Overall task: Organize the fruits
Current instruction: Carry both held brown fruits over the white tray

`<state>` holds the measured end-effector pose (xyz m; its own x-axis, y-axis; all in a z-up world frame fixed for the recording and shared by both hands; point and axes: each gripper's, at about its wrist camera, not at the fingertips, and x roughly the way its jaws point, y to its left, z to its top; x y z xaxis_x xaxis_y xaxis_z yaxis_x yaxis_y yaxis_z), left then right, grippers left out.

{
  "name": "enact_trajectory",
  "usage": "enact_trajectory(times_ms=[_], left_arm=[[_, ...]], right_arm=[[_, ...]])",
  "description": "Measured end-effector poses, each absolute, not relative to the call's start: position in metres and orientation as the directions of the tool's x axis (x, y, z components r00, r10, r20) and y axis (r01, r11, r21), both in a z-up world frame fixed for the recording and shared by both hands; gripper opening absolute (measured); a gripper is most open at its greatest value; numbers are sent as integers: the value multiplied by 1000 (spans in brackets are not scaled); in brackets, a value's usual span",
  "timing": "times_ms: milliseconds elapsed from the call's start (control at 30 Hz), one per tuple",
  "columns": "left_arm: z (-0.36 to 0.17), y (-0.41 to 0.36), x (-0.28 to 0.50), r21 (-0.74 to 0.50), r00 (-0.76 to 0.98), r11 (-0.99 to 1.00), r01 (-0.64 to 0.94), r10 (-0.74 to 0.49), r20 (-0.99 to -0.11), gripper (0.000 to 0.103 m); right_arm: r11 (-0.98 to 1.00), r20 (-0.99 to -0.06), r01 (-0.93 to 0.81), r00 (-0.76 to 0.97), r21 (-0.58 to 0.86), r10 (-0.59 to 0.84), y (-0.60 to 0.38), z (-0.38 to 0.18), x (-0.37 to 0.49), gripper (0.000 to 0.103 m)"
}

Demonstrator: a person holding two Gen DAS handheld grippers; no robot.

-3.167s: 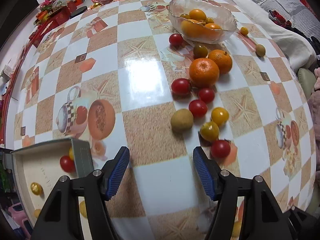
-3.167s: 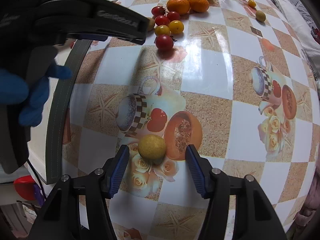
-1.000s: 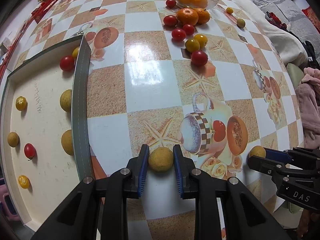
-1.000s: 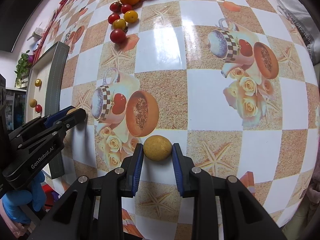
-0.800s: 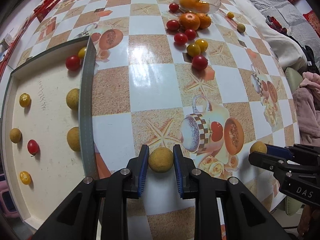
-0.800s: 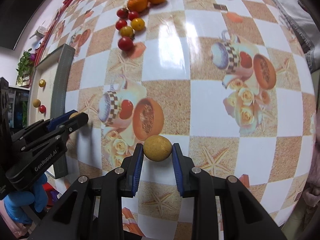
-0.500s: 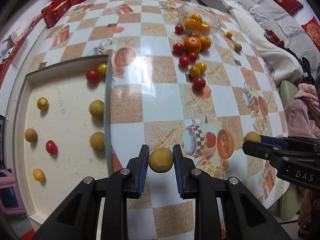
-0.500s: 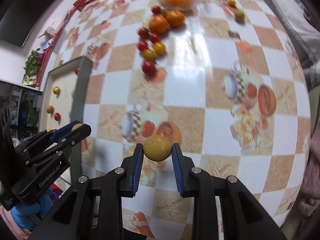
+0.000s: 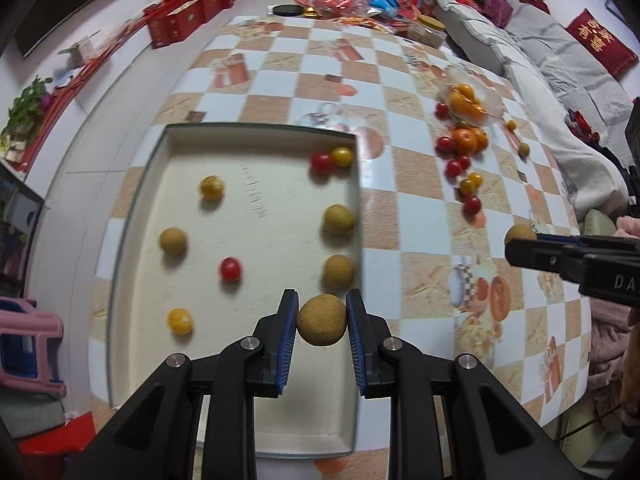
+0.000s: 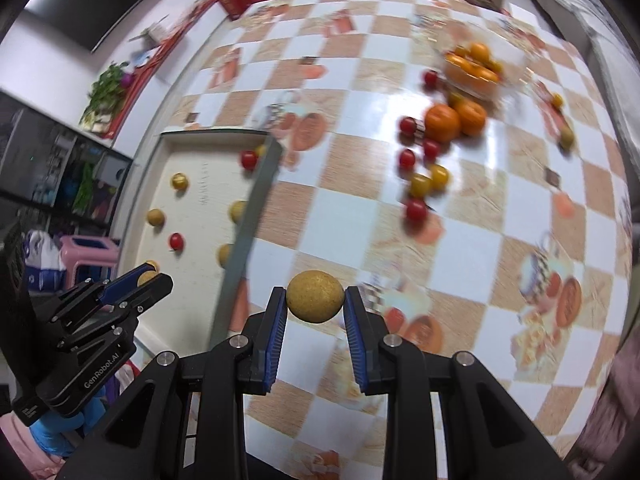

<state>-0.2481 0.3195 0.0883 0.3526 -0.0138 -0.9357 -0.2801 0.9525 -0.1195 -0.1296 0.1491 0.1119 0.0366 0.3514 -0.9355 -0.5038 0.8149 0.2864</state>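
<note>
My left gripper (image 9: pixel 322 320) is shut on a round tan-yellow fruit (image 9: pixel 322 320) and hangs above the near right part of the shallow tray (image 9: pixel 256 130). The tray holds several small fruits, among them a red tomato (image 9: pixel 230 269) and two tan fruits (image 9: pixel 338 272) by its right wall. My right gripper (image 10: pixel 315 299) is shut on another tan-yellow fruit (image 10: pixel 315 296), raised above the table just right of the tray's right wall (image 10: pixel 250 216). Each gripper shows in the other's view: the right gripper (image 9: pixel 520 236) at the right edge, the left gripper (image 10: pixel 146 278) at lower left.
Loose tomatoes (image 9: pixel 472 204) and oranges (image 9: pixel 464 140) lie in a line on the checked tablecloth up to a glass bowl of oranges (image 9: pixel 468 100). Red boxes (image 9: pixel 184 20) and packets crowd the table's far end. A sofa (image 9: pixel 560 80) runs along the right, a pink stool (image 9: pixel 28 344) stands left.
Both grippers have lifted their fruits off the table and swung left. The left one now hangs over the tray; the right one has come near the tray's right wall.
</note>
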Motion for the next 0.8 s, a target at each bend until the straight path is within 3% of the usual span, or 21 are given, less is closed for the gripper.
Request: enact_trajectory(times_ms=[800], left_arm=[[43, 378, -303, -98, 248, 883, -459, 21, -969, 26]], right_arm=[[656, -937, -684, -125, 320, 326, 261, 84, -170, 32]])
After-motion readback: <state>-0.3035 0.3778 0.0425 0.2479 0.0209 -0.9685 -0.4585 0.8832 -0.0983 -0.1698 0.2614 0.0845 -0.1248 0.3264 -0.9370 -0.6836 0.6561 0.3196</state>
